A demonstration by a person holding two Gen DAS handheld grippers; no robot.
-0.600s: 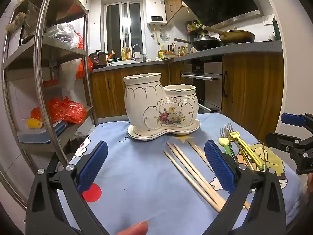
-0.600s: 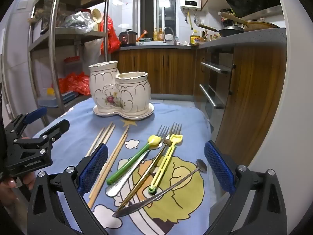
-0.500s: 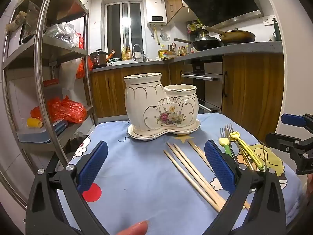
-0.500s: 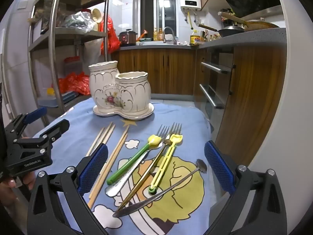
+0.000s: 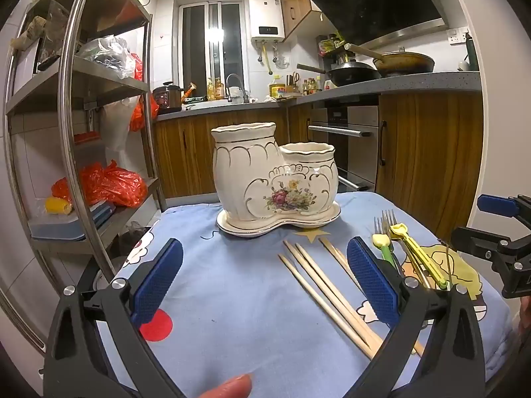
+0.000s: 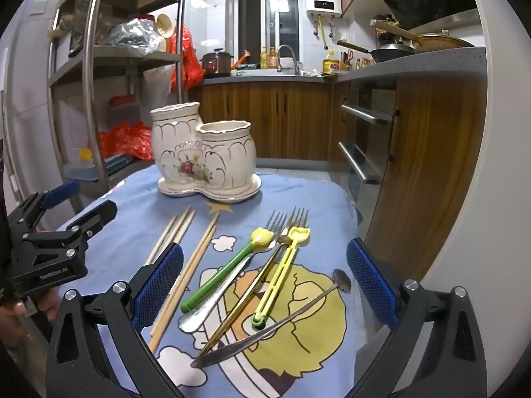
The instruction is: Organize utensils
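Left wrist: left gripper (image 5: 264, 280) wide, empty; chopsticks (image 5: 327, 290) flat on cloth before ceramic holder (image 5: 273, 184).
Right wrist: right gripper (image 6: 264, 283) wide above forks (image 6: 282, 258). Likely light, stiff, slippery; pinch mid-handle.

Left gripper (image 5: 264, 280) jaws wide apart; right gripper (image 6: 264, 283) likewise.

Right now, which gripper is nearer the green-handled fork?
Right. The right gripper hangs open directly over the green-handled fork; the left gripper sits off to the fork's left, beside the chopsticks.
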